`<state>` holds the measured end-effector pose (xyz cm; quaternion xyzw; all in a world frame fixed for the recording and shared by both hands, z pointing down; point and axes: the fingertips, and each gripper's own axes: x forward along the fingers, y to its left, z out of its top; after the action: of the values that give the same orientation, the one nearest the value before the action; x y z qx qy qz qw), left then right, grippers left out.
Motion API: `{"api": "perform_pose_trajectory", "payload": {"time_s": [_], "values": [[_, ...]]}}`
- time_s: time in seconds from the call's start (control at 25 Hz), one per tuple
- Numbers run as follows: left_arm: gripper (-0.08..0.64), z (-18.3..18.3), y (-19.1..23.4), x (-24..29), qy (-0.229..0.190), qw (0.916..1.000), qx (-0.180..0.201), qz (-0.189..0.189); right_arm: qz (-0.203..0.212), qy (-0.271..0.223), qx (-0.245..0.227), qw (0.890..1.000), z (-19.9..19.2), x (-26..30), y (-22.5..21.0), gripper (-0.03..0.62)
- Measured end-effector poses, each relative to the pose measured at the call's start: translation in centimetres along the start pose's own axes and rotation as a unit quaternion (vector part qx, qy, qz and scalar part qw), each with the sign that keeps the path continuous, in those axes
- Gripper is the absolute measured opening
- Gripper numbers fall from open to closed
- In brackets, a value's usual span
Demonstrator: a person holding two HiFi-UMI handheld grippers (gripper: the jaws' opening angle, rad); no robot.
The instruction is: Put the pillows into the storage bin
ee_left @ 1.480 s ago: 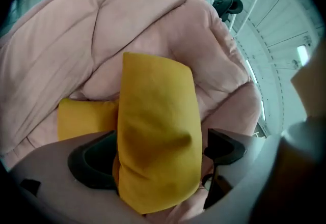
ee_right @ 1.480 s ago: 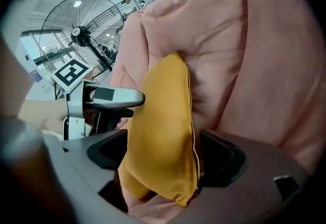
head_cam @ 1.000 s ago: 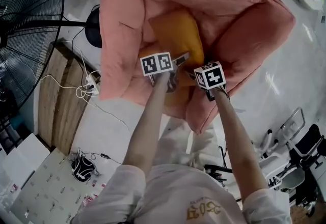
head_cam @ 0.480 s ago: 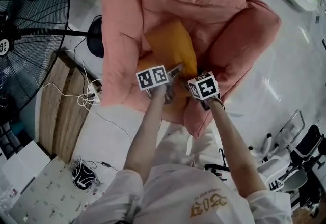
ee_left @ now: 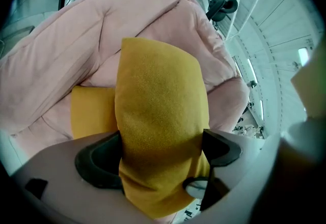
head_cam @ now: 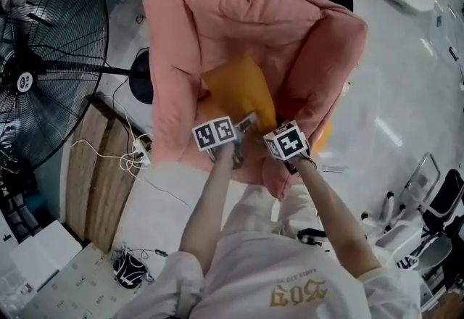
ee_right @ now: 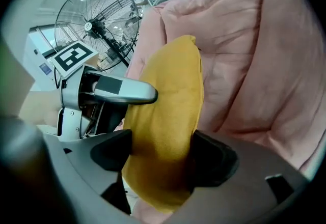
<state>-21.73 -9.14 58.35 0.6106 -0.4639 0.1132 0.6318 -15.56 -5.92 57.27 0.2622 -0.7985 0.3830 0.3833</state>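
Note:
A mustard-yellow pillow (head_cam: 239,89) stands on edge over the seat of a pink padded armchair (head_cam: 217,20). My left gripper (head_cam: 243,127) and my right gripper (head_cam: 270,135) hold its near end side by side. In the left gripper view the pillow (ee_left: 160,111) fills the gap of the left gripper (ee_left: 160,154), with both pads pressed into it. The right gripper (ee_right: 160,159) pinches the same pillow (ee_right: 168,106) likewise. Both pairs of jaws have just been closing on it. A second yellow pillow (ee_left: 91,113) lies on the seat underneath. No storage bin is in view.
A large black standing fan (head_cam: 43,56) is at the left. Beside the chair lies a wooden board (head_cam: 94,180) with white cables and a power strip (head_cam: 139,158). Folding chairs (head_cam: 428,216) stand at the right on the pale floor.
Both grippers have risen together with the yellow pillow, lifting its near end off the seat. The armchair now sits lower and fuller in the head view.

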Motion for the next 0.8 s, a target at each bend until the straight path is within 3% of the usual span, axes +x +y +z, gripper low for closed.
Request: {"api": "perform_pose_trajectory", "payload": {"time_s": [0.56, 0.8], "values": [[0.497, -7.8, -7.3, -2.4, -0.024, 0.9996, 0.014, 0.009, 0.008, -0.041, -0.02, 0.999, -5.4, -8.9, 0.4, 0.379], [0.497, -12.9, -10.9, -2.5, -0.028, 0.9993, 0.021, 0.014, 0.017, -0.033, -0.026, 0.999, -10.3, -13.2, -0.4, 0.377]]}}
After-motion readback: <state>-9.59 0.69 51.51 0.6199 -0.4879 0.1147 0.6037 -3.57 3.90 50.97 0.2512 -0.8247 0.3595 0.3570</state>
